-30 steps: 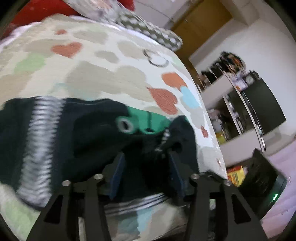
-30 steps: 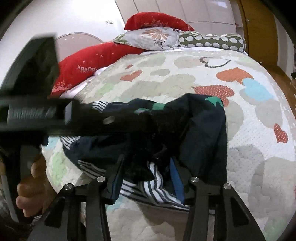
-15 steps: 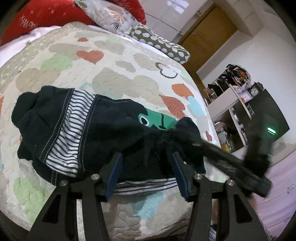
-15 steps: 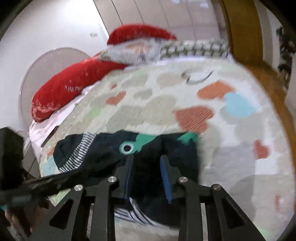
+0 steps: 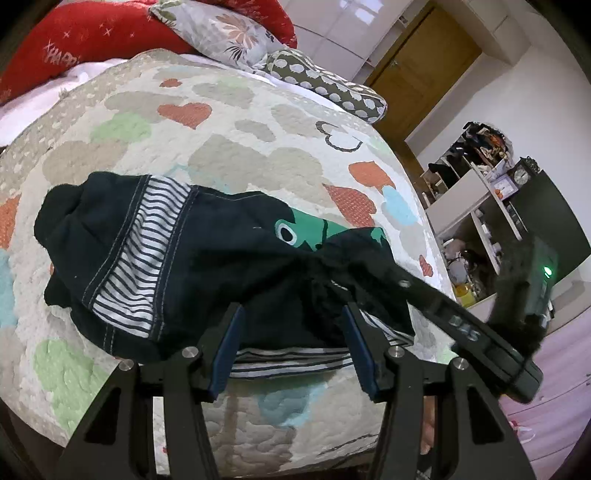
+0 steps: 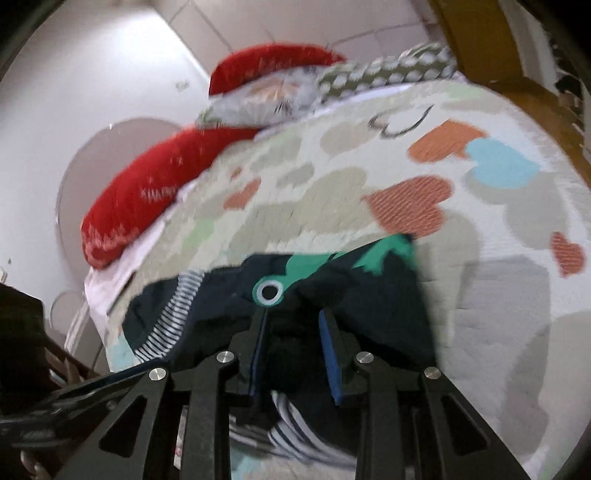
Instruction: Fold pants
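Note:
Dark navy pants (image 5: pixel 192 266) with striped panels and a green eye print lie bunched near the front edge of the bed. They also show in the right wrist view (image 6: pixel 332 295). My left gripper (image 5: pixel 291 317) is open, its blue pads on either side of the near fold without pinching it. My right gripper (image 6: pixel 295 321) has its jaws narrowed on a raised fold of the pants; in the left wrist view its fingers (image 5: pixel 424 299) pinch the cloth from the right.
The heart-patterned quilt (image 5: pixel 240 147) covers the bed. Red, floral and dotted pillows (image 5: pixel 229 33) lie at the head. Cluttered shelves (image 5: pixel 480 192) and a wooden door (image 5: pixel 417 66) stand to the right. A round fan (image 6: pixel 122 147) stands left of the bed.
My right gripper closed from wide open onto a fold of the pants and lifted it. My left gripper drew back from the cloth and stayed open.

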### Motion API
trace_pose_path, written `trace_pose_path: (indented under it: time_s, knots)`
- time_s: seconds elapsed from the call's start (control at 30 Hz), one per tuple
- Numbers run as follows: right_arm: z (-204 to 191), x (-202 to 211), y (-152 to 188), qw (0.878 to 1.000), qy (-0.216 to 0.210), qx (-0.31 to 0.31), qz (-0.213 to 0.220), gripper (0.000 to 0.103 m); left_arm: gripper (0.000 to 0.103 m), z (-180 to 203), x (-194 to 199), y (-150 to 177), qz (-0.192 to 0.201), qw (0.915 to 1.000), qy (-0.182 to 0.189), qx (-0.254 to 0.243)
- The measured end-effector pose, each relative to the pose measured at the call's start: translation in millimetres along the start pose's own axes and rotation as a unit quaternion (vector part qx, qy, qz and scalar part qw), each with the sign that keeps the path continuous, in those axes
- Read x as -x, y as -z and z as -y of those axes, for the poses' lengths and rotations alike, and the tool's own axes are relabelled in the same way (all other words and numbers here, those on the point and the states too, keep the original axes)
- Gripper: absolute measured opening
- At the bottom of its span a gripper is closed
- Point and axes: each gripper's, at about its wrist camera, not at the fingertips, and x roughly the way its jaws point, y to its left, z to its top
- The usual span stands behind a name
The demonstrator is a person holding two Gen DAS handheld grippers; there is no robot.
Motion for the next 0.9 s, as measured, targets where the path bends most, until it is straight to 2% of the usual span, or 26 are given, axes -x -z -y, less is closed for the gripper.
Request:
trace_pose_path:
  time_s: [0.13, 0.33, 0.63, 0.77, 0.9]
  knots:
    - [24.2, 28.3, 7.2, 0.998, 0.004, -0.047, 0.040, 0.032, 0.054, 13.6, -0.5, 2.8, -0.001, 0.9998, -0.012, -0.012]
    - [53.2, 44.4, 15.1, 0.993, 0.005, -0.098, 0.060, 0.037, 0.054, 31.8, -2.6, 7.7, -0.009, 0.9994, -0.018, -0.027]
    - [67.6, 55.0, 26.4, 0.990, 0.017, -0.122, 0.066, 0.041, 0.054, 44.7, 0.7, 16.4, -0.013, 0.9991, -0.011, -0.039]
    - [63.7, 57.5, 27.1, 0.990, 0.022, -0.119, 0.067, 0.042, 0.060, 36.7, 9.3, 15.3, 0.001, 0.9996, -0.009, -0.027]
    - [53.5, 55.4, 27.1, 0.992, 0.026, -0.103, 0.063, 0.042, 0.060, 21.4, 17.1, 10.6, 0.014, 0.9998, -0.012, -0.007]
